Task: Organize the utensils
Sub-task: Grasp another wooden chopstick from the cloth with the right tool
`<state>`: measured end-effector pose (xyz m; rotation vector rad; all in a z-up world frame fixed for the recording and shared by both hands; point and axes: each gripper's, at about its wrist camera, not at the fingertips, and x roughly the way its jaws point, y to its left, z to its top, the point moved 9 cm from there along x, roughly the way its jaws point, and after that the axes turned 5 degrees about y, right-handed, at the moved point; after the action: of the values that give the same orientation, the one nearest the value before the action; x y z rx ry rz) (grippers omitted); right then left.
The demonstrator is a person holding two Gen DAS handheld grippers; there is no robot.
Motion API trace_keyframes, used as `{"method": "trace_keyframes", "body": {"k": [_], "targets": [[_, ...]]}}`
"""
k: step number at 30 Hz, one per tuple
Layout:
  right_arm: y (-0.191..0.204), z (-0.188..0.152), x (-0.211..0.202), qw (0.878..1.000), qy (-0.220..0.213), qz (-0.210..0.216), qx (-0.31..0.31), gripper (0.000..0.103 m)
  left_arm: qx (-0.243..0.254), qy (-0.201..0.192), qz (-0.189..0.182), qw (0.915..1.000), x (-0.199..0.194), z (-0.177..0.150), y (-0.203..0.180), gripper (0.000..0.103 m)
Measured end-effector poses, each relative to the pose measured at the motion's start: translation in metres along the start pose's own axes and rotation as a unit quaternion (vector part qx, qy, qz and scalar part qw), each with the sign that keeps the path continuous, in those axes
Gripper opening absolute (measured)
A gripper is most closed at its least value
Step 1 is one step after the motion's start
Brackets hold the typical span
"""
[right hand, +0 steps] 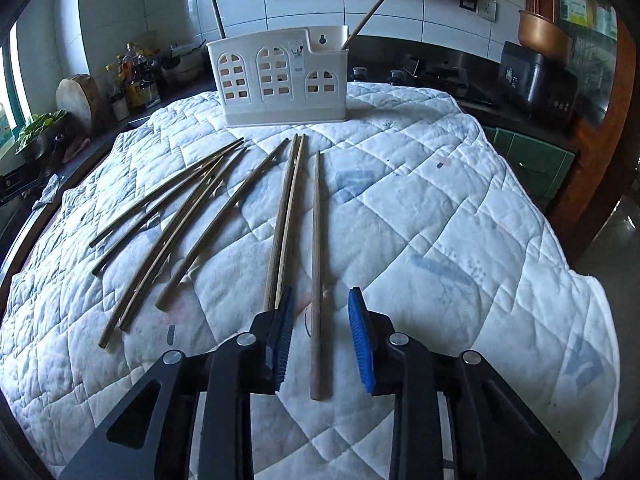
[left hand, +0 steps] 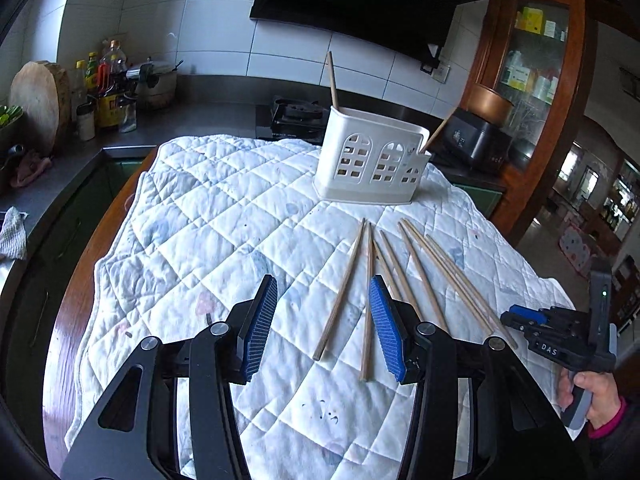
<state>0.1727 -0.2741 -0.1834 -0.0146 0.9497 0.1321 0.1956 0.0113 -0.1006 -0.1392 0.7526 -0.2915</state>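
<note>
We see a white utensil holder (right hand: 280, 80) standing upright at the far end of a quilted white cloth (right hand: 420, 208) that covers the worktop (left hand: 100, 248). One chopstick leans out of the holder's far left compartment (right hand: 218, 16), and another leans out of its lower right compartment (right hand: 370, 10).

On our side of the holder, loose chopsticks (right hand: 200, 208) lie flat on the cloth, fanned with their thin ends towards the holder. The group nearest the holder's left side crosses and touches; two more lie pressed together near the middle (right hand: 286, 216). A single chopstick (right hand: 317, 264) lies apart from them, roughly in line with the holder's right compartment.

Our right gripper (right hand: 322, 336) is low over the cloth, its blue pads apart with that single chopstick's thick end lying between them; neither pad presses on it. The left pad sits just beside the paired chopsticks' near ends.

Our left gripper (left hand: 324, 322) hovers on the near side of the holder, its pads standing apart and clamped on nothing. Two chopsticks (left hand: 352, 292) on the cloth show through the gap between them. From this view the right gripper (left hand: 520, 316) appears at the fan's right edge, held by a hand (left hand: 596, 396) in a pink cuff.
</note>
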Motion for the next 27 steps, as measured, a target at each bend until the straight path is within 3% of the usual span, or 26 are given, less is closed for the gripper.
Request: {"method": "trace_keyframes", "body": {"k": [16,24,25,26,27], "targets": [[-0.003,-0.003,0.018,1.000,0.016,-0.008,0.010,0.008,0.015,0.035,0.001,0.9993,0.026,-0.024,0.001,0.046],[-0.007,-0.004,0.013,1.000,0.008,-0.007,0.023,0.007,0.047,0.069,0.005,0.9965,0.062,-0.029,-0.016,0.046],[-0.007,-0.004,0.012,1.000,0.007,-0.007,0.025,0.007,0.053,0.071,0.007,0.9960,0.066,-0.029,-0.018,0.044],[-0.008,-0.004,0.012,1.000,0.006,-0.006,0.026,0.007,0.058,0.075,0.005,0.9955,0.070,-0.029,-0.020,0.033],[-0.008,-0.005,0.011,1.000,0.006,-0.005,0.027,0.007,0.061,0.080,0.006,0.9949,0.075,-0.029,-0.021,0.031]]}}
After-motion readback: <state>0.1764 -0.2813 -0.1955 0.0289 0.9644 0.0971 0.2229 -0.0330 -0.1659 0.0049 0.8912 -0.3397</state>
